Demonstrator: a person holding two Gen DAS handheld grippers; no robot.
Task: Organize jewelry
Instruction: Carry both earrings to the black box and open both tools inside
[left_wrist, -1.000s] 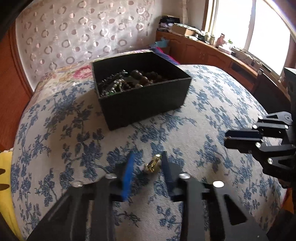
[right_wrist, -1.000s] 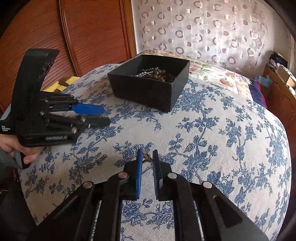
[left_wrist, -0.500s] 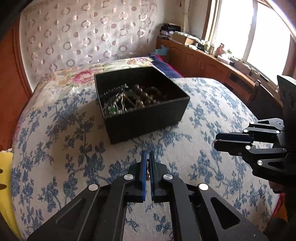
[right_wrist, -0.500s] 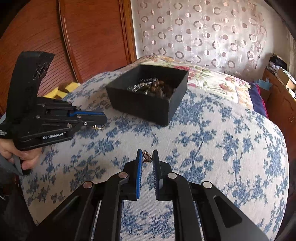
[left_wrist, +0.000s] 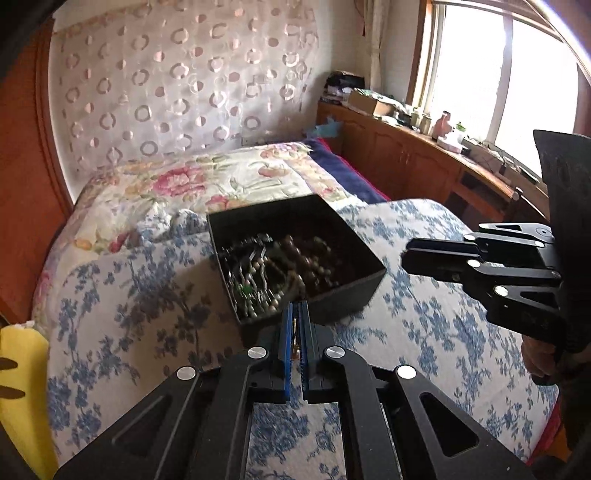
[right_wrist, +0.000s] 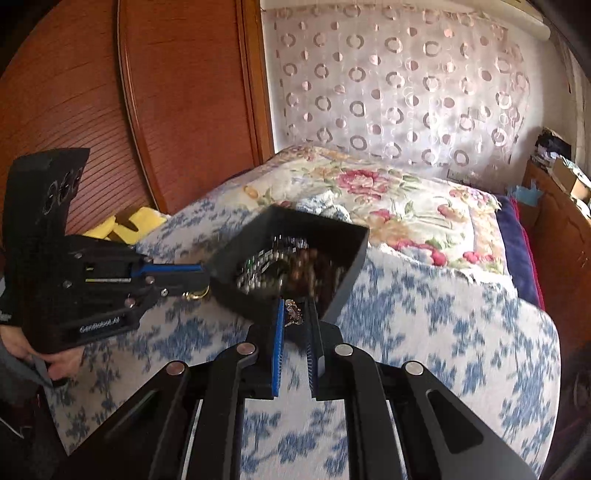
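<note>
A black open box (left_wrist: 354, 288) holding beads and chains sits on the blue-flowered bedspread; it also shows in the right wrist view (right_wrist: 351, 266). My left gripper (left_wrist: 294, 314) is shut on a small gold ring (left_wrist: 294, 334), held just in front of the box's near wall; the ring hangs below its tips in the right wrist view (right_wrist: 197, 294). My right gripper (right_wrist: 296, 310) is shut on a small brown jewelry piece (right_wrist: 293, 315), at the box's near corner. The right gripper appears in the left wrist view (left_wrist: 417, 256) beside the box's right side.
The bedspread (left_wrist: 424, 332) covers the bed, with a floral quilt (left_wrist: 207, 181) behind the box. A wooden headboard (right_wrist: 184, 92) and patterned curtain (right_wrist: 388, 85) stand behind. A wooden cabinet (left_wrist: 406, 155) with clutter runs under the window. Yellow items (right_wrist: 140, 221) lie at the bed's left.
The left gripper closed on the gold ring and lifted it toward the box. The right gripper, holding its piece, also moved up to the box.
</note>
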